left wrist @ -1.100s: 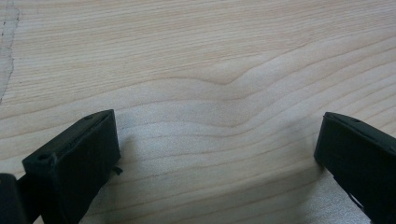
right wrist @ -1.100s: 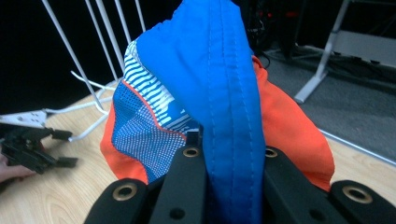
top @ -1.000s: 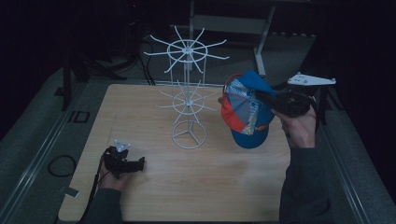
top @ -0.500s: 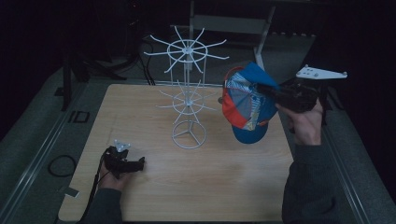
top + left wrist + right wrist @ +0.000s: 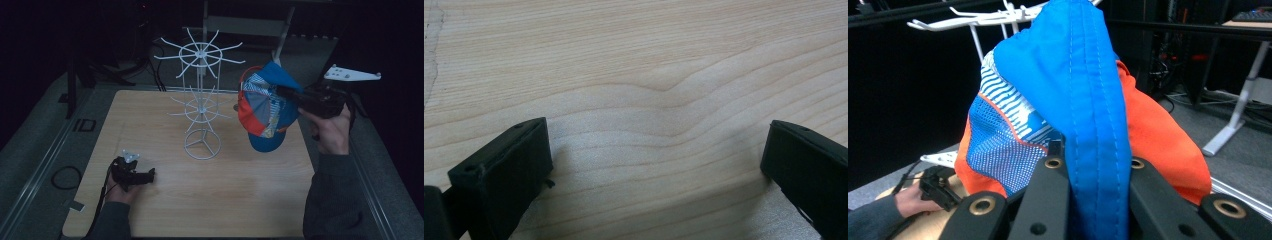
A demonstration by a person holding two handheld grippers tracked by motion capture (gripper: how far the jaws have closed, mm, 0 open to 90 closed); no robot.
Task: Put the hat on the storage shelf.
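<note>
A cap (image 5: 265,110) with blue, orange and white mesh panels hangs in the air to the right of a white wire rack (image 5: 200,100). My right gripper (image 5: 284,93) is shut on the cap's blue brim, level with the rack's lower ring of arms. In the right gripper view the blue brim (image 5: 1083,100) runs up between the two black jaws of the right gripper (image 5: 1093,165). My left gripper (image 5: 149,175) rests on the wooden table (image 5: 240,200) near its front left corner. Its jaws stand wide apart over bare wood in the left gripper view, so the left gripper (image 5: 656,170) is open.
The rack's round base (image 5: 202,145) stands at the table's middle, with two tiers of thin arms spreading out above it. Grey floor and dark cables surround the table. The rack's top arms (image 5: 973,17) and the other hand's gripper (image 5: 938,187) appear behind the cap in the right gripper view.
My right hand has lifted the cap higher beside the rack. The left hand and its gripper have stayed in place.
</note>
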